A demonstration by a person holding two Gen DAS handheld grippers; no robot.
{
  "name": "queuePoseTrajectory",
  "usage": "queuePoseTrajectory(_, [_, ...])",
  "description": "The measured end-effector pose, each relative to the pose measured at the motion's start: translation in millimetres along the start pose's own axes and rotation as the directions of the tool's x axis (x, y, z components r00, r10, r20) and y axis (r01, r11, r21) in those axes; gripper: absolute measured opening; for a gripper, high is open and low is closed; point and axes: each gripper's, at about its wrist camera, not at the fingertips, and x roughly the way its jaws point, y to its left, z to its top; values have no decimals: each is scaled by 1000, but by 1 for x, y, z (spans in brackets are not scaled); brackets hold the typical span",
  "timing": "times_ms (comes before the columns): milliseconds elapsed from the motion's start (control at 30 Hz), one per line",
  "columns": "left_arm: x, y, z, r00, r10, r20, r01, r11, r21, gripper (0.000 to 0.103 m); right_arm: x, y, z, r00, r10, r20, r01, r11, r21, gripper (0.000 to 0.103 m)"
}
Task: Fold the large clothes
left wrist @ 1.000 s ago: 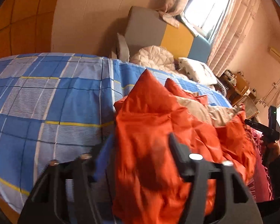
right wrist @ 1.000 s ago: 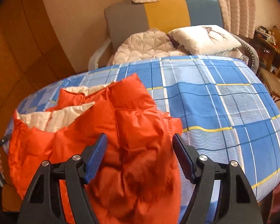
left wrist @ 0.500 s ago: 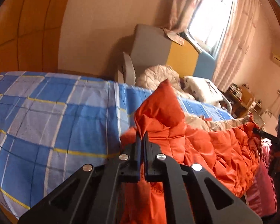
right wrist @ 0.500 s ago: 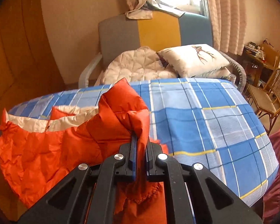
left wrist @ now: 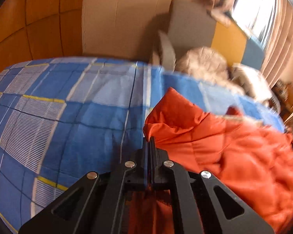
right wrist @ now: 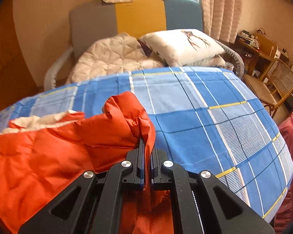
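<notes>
An orange puffer jacket with a cream lining lies bunched on a bed with a blue checked cover. My left gripper is shut on a fold of the jacket at its left edge. In the right wrist view the jacket spreads to the left, its cream lining showing at the far side. My right gripper is shut on a fold at the jacket's right edge, above the bed cover.
A grey, yellow and blue headboard stands behind the bed, with a quilted cream blanket and a white pillow before it. A wicker chair and a cluttered desk stand at the right. Dark red cloth hangs at the right edge.
Both grippers closed on folds of the jacket a second ago and have since moved it lower and further across the bed. The left wrist view is blurred from motion.
</notes>
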Motion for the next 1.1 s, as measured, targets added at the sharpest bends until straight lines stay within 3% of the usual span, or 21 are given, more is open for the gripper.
queuePoseTrajectory(133, [18,-5,-5,998,45,-46,-44,999,17,3,26,10,-4,997,-55,-48,54,998,-29,4])
queuePoseTrajectory(200, [5,-6,-3,995,93,-21,-92,996,10,15,26,10,-4,997,-56,-53,54,998,-35,4])
queuePoseTrajectory(233, [-4,-5,-2,994,108,0,-108,994,-1,41,24,8,-3,997,-50,-56,49,998,-26,5])
queuePoseTrajectory(267, [-18,-3,-2,992,118,39,-117,993,-22,56,18,5,-2,998,-38,-51,37,999,-11,10])
queuePoseTrajectory(300, [-33,-1,-1,991,108,81,-105,994,-36,56,14,2,-2,998,-29,-47,29,1000,1,14])
queuePoseTrajectory(333, [-46,-1,-1,989,98,109,-94,995,-41,56,6,-1,-2,999,-21,-35,22,1000,15,30])
queuePoseTrajectory(367, [-55,-2,-1,988,92,128,-87,995,-41,56,-5,-3,-2,1000,-22,-14,22,999,26,54])
queuePoseTrajectory(433, [-79,-12,-5,984,28,174,-26,1000,-17,56,-26,-2,-6,999,3,39,-4,999,46,64])
queuePoseTrajectory(600, [-105,-68,-20,969,-150,197,133,986,97,56,-79,29,-24,987,130,93,-132,991,15,64])
queuePoseTrajectory(733, [-93,-117,-29,961,-244,133,222,962,162,56,-94,63,-43,976,207,66,-205,978,-32,64])
queuePoseTrajectory(833, [-73,-146,-34,963,-256,79,239,954,179,56,-93,85,-57,977,210,47,-206,976,-76,64])
queuePoseTrajectory(933, [-45,-162,-34,976,-216,35,206,961,182,55,-83,95,-65,982,185,37,-181,979,-96,64])
queuePoseTrajectory(1100, [-7,-160,-32,984,-179,-15,179,972,151,55,-54,96,-62,991,131,5,-130,986,-107,64])
